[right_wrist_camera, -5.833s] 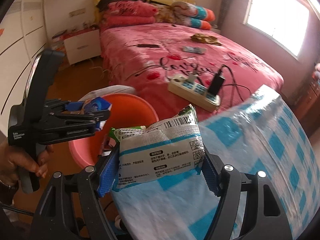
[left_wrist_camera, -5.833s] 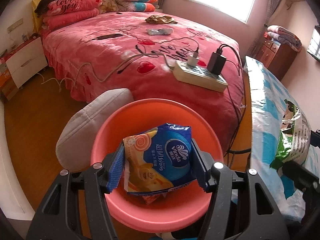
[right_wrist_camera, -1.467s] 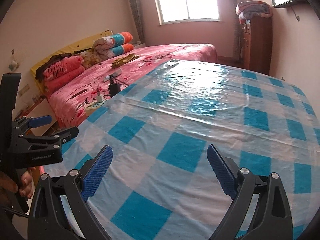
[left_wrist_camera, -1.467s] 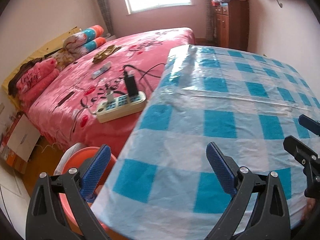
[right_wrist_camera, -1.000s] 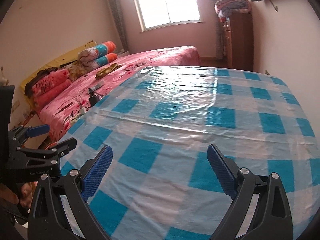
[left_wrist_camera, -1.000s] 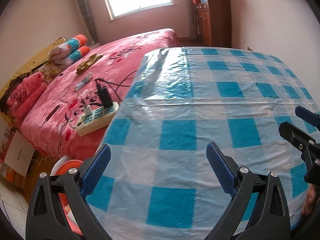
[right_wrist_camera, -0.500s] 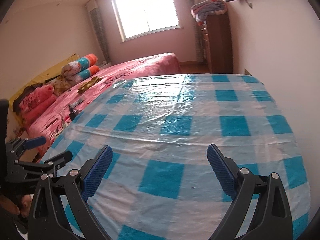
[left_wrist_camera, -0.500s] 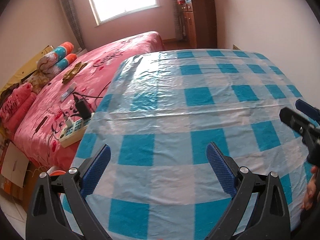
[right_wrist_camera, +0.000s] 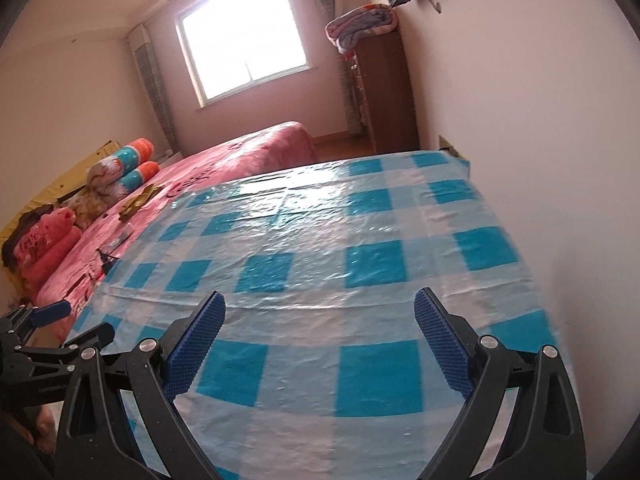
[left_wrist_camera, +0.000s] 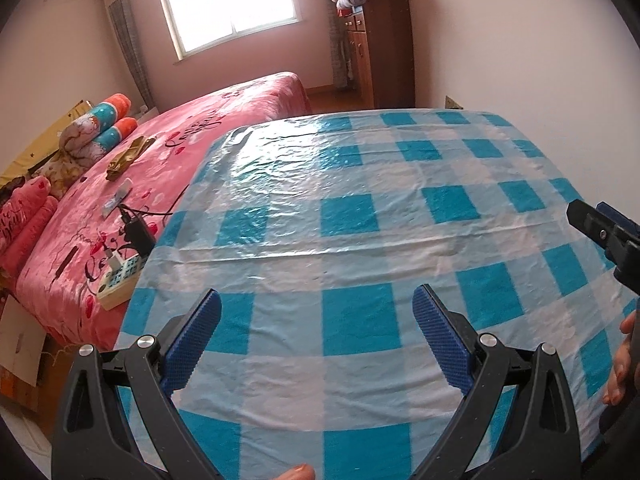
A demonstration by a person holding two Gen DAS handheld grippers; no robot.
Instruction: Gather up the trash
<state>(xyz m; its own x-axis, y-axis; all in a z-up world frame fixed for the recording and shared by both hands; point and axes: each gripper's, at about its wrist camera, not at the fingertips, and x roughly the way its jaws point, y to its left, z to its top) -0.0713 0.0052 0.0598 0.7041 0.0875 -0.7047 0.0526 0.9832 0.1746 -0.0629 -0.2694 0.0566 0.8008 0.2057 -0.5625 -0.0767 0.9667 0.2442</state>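
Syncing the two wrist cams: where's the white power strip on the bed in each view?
Left wrist: power strip at left edge, on the pink bed, partly behind the checked tablecloth.
Right wrist: not visible; only a dark plug beside the cloth's left edge.
Shared landmark: window.

both grippers' fingers [left_wrist_camera: 192,336] wide apart, empty

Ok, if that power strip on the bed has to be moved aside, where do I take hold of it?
Probably take the power strip across its long sides, at the near end that has no plugs, coming down from above with the open left hand-held gripper. It lies flat on the bed, and the black charger stands up at its far end.
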